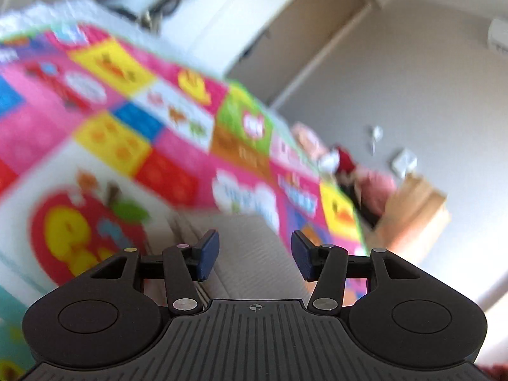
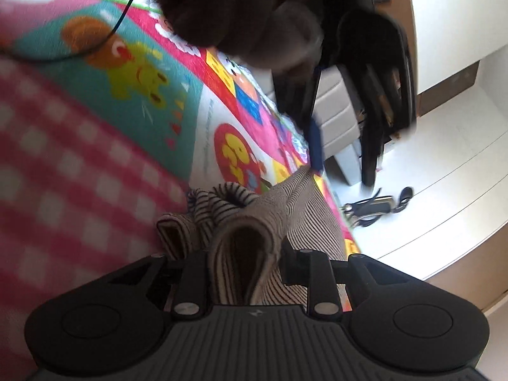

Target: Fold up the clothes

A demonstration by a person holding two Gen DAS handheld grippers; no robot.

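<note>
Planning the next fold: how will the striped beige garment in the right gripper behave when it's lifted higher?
Likely floppy: the striped beige garment already bunches into soft loops inside the right gripper and drapes over the play mat. Probably light, since a pinch holds a thick fold. Its ribbed knit looks grippy rather than slippery. The left gripper is open and empty.

Left wrist view looks forward along the left gripper [image 1: 255, 255], tilted, low over the colourful play mat [image 1: 133, 133]; beige ribbed cloth [image 1: 250, 254] sits close between and beyond the fingers, wall and door frame beyond the right finger. Motion-blurred. Right wrist view looks along the right gripper [image 2: 250, 266], very near: striped garment [image 2: 254, 247] bunched between the fingers fills the near field, pink checked fabric [image 2: 63, 174] beyond the left finger, white floor beyond the right. Both views share the mat's red apple panel [image 1: 85, 235] and the cloth.
</note>
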